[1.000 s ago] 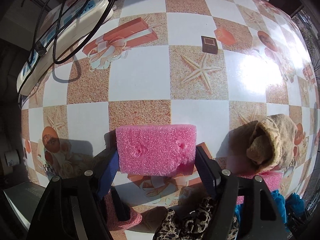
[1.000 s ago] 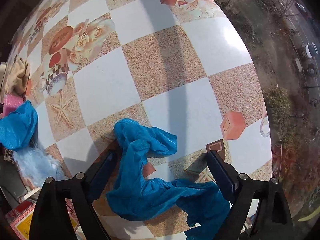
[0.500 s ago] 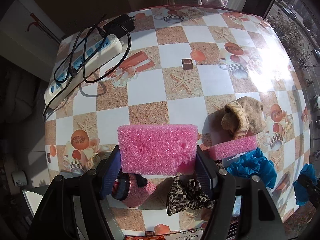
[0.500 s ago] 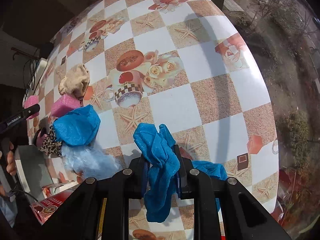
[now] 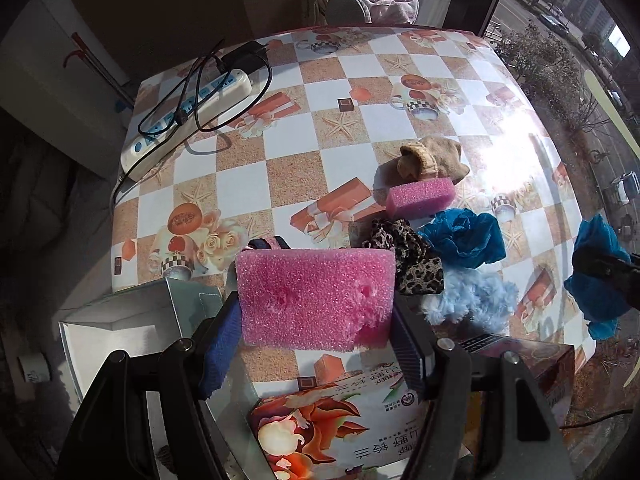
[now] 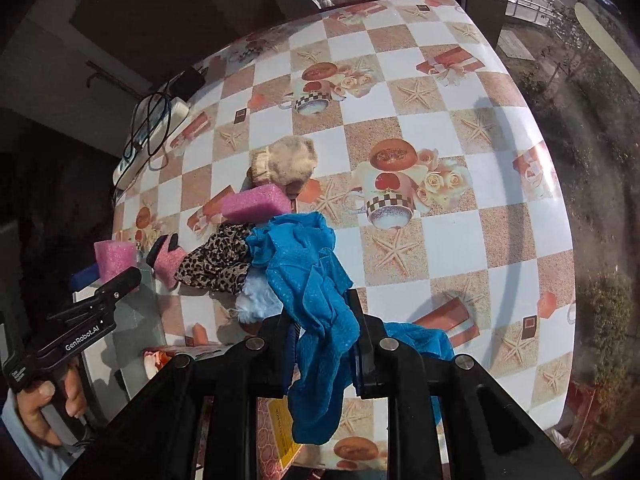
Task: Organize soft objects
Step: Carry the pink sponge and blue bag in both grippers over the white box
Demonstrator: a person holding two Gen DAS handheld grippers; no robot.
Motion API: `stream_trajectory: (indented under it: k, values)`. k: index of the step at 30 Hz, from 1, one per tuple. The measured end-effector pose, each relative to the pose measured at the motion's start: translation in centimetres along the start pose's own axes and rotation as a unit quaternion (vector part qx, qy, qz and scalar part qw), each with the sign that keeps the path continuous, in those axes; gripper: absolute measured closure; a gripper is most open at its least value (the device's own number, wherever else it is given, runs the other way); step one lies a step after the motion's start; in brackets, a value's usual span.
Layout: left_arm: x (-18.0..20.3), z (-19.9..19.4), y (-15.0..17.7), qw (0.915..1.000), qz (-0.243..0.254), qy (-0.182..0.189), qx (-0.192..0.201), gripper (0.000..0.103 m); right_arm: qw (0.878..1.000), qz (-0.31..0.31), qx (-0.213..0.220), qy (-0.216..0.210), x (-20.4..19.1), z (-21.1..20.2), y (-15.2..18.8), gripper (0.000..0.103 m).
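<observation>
Printed carton [image 5: 340, 420] runs off the bottom edge, its far side lost behind the left tongs [image 5: 318, 336]. The pink sponge [image 5: 316, 300] in them blocks most of a small pink item [image 5: 266, 243] behind. Fluffy pale-blue piece [image 6: 254, 300] sits half buried under the blue cloth [image 6: 316, 300]. Silver box [image 5: 120, 320]: inside too dark to read. Glare washes out the bench [image 5: 508, 160] at right.

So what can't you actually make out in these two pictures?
- Left wrist view: the pink sponge in the left gripper hides the table behind it.
- Left wrist view: the open box is cut by the gripper's arm; its inside is in shadow.
- Right wrist view: the light blue fluff is half covered by the blue cloth.
</observation>
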State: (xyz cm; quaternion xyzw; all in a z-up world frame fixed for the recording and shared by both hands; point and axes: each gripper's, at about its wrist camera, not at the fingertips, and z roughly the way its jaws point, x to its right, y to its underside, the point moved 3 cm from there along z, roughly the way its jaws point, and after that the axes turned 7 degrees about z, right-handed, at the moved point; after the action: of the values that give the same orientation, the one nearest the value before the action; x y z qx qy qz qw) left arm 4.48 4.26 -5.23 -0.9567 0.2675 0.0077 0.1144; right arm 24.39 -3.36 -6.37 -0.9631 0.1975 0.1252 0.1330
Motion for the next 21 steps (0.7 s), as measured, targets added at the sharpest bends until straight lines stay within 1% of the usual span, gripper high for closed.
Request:
stream_trajectory:
  k: [7, 11, 17, 21]
  values:
    - [-0.3, -2.8, 3.6, 0.9999, 0.005, 0.007, 0.012, 0.030, 0.999, -0.039, 0.001, -0.004, -4.0, -1.3, 2.2, 0.080]
    - [-1.1, -4.0, 5.4, 0.9998, 0.005, 0.001, 0.017, 0.030, 0.998, -0.064, -0.004, -0.006, -6.3, -1.6, 3.8, 0.080]
    - [-3.0, -5.3, 8.0, 0.9996, -0.012, -0.003, 0.024, 0.030, 0.994, -0.105, -0.018, -0.011, -9.8, -1.6, 6.4, 0.080]
    - [-4.6, -5.9, 9.5, 0.9991, -0.032, -0.007, 0.026, 0.030, 0.989, -0.140, -0.035, -0.016, -12.3, -1.2, 8.3, 0.080]
